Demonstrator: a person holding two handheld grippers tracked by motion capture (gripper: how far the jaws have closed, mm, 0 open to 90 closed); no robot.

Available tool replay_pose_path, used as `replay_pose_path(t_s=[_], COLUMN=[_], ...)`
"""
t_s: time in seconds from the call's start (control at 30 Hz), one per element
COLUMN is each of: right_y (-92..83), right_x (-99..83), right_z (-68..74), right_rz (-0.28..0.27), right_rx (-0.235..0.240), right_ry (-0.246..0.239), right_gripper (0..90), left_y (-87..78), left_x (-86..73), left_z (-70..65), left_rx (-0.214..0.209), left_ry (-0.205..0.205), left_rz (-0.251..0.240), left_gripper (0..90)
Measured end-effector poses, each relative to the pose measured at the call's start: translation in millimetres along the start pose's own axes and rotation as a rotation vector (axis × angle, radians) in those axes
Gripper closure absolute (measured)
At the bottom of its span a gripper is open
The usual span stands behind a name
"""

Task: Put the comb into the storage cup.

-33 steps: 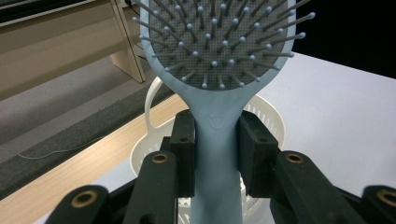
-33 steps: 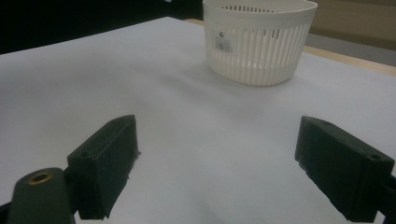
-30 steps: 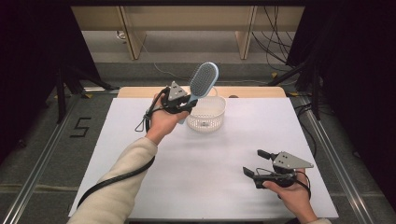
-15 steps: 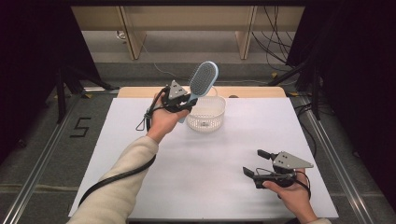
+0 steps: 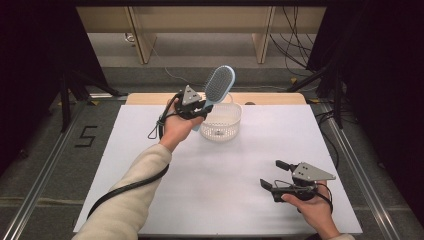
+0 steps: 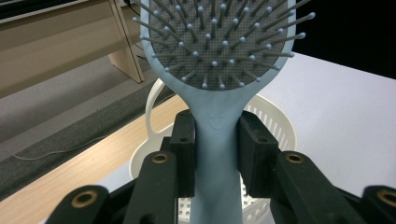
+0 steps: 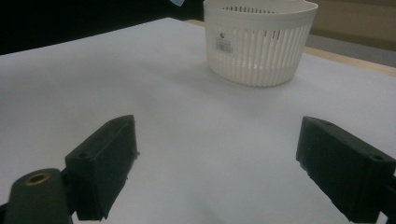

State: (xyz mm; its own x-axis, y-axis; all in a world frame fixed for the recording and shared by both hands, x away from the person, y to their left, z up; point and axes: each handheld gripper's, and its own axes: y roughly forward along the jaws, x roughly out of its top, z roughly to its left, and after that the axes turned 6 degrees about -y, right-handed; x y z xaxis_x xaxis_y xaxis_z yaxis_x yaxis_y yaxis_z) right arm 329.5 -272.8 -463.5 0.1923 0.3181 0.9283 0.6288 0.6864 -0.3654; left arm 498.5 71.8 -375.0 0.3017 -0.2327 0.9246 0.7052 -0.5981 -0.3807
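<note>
A light blue hairbrush (image 5: 219,85) with a grey bristle pad is held up in the air at the far middle of the table, its head tilted up and to the right. My left gripper (image 5: 200,107) is shut on its handle; in the left gripper view both pads press the handle (image 6: 218,154) from either side. Right behind and below it stands a white slotted basket (image 5: 221,121) (image 6: 275,128). Near the front right edge my right gripper (image 5: 270,175) rests low over the table, open, with nothing between its jaws (image 7: 215,163).
The white table top (image 5: 225,170) spans the workspace, with a wooden strip (image 5: 270,98) along its far edge. The basket (image 7: 259,41) stands ahead of the right gripper. Metal rails run along both sides of the table, and cables lie on the floor beyond.
</note>
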Motion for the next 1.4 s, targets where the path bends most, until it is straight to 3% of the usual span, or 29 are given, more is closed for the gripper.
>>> replay_pose_path(t_s=[0.27,1.4], right_y=[0.0,0.1], right_x=[-0.1,-0.4], right_z=[-0.1,-0.6], right_rz=[0.0,0.001], right_rx=[0.0,0.003], right_ry=[0.001,-0.006], right_gripper=[13.3,13.0], left_y=[5.4,19.0], left_x=[0.0,11.7], left_z=[0.9,-0.2], left_rx=[-0.006,-0.014], left_ry=[-0.013,0.009], left_rz=[-0.007,-0.056], left_gripper=[69.7,69.7])
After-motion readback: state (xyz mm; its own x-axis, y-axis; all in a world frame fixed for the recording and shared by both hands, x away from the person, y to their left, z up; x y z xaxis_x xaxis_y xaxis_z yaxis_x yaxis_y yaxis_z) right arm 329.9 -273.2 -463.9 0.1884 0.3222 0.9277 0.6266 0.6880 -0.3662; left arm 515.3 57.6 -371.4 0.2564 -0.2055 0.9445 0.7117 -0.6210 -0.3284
